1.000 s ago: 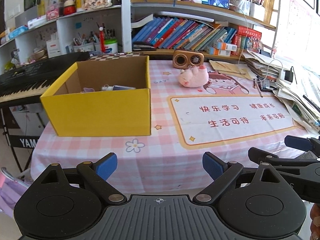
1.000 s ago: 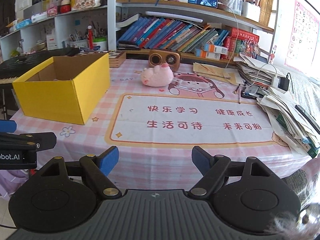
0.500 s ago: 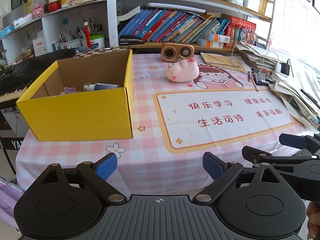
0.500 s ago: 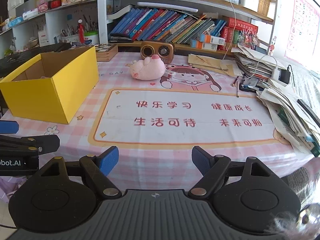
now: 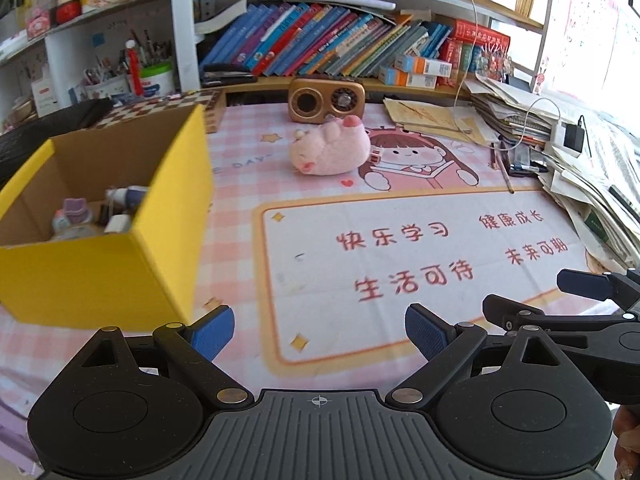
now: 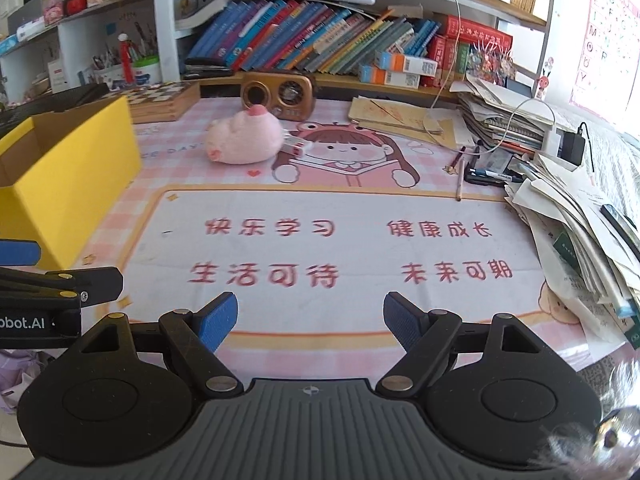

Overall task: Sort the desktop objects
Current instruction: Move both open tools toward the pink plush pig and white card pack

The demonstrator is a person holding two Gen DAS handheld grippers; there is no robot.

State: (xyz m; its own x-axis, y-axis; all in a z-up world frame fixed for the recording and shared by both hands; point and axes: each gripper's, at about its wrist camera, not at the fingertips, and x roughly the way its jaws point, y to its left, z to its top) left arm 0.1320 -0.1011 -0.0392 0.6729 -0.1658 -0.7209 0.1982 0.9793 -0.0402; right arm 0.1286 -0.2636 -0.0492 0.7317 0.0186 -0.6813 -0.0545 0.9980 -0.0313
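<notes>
A yellow cardboard box (image 5: 100, 280) (image 6: 68, 172) stands open on the left of the desk with small bottles (image 5: 76, 216) lying inside. A pink plush pig (image 5: 332, 148) (image 6: 244, 140) lies on the pink mat at the back, in front of a brown retro speaker (image 5: 326, 100) (image 6: 278, 94). My left gripper (image 5: 318, 330) hovers open over the near mat, nothing between its blue pads. My right gripper (image 6: 310, 322) is open too and empty, beside the left one. Pens (image 6: 486, 174) lie at the right.
Heaps of papers and books (image 6: 580, 232) crowd the right edge, with a charger and cable (image 6: 572, 146). Bookshelves (image 5: 340, 48) run along the back. A checkered board (image 6: 164, 98) sits behind the box, and a keyboard's dark edge (image 5: 48, 128) lies at the far left.
Both grippers have moved forward over the desk and slightly down; the pig, speaker and box look nearer and larger. Jaw widths are unchanged.
</notes>
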